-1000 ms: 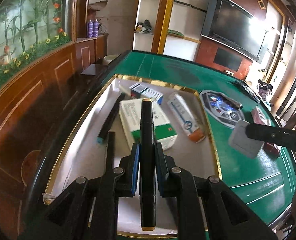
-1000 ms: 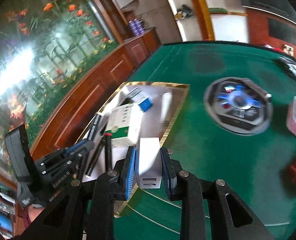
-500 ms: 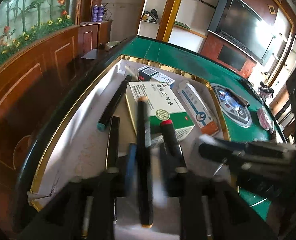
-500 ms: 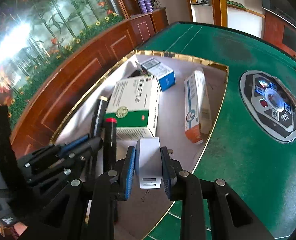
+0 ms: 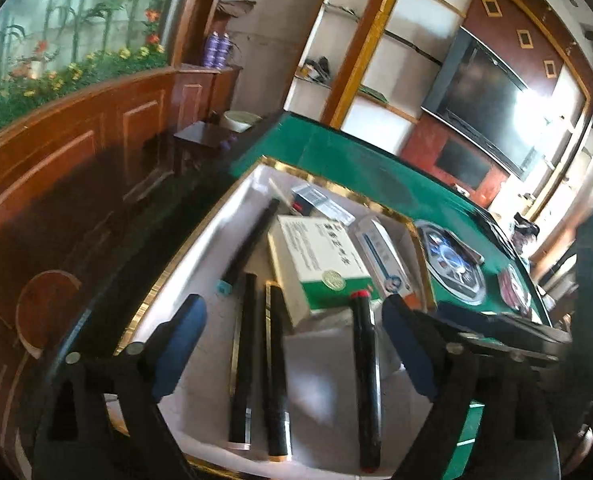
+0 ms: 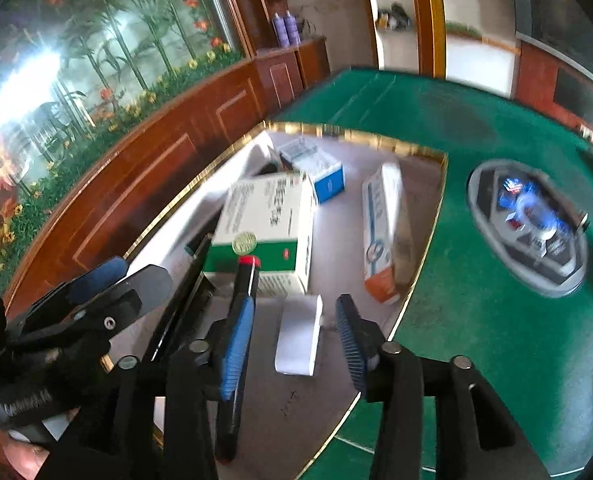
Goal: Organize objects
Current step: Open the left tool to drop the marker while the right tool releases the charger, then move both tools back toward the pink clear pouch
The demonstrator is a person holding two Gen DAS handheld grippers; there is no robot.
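I'm opening the right gripper (image 6: 292, 336) off the white charger (image 6: 299, 334), now lying loose between the jaws. Left gripper (image 5: 292, 344) is spreading wide over the released black markers (image 5: 274, 368); I'm backing both out straight.

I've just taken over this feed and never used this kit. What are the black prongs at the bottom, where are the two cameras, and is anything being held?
No robot: a person holds a two-finger gripper in each hand, with a fisheye camera on each looking along its fingers. In the left view, the left gripper is open, its fingers having just spread; pens lie below in the gold-edged tray. In the right view, the right gripper has also just been opening, and the white adapter lies loose between its fingers. The tray, on a green table, also holds medicine boxes. Nothing is held.
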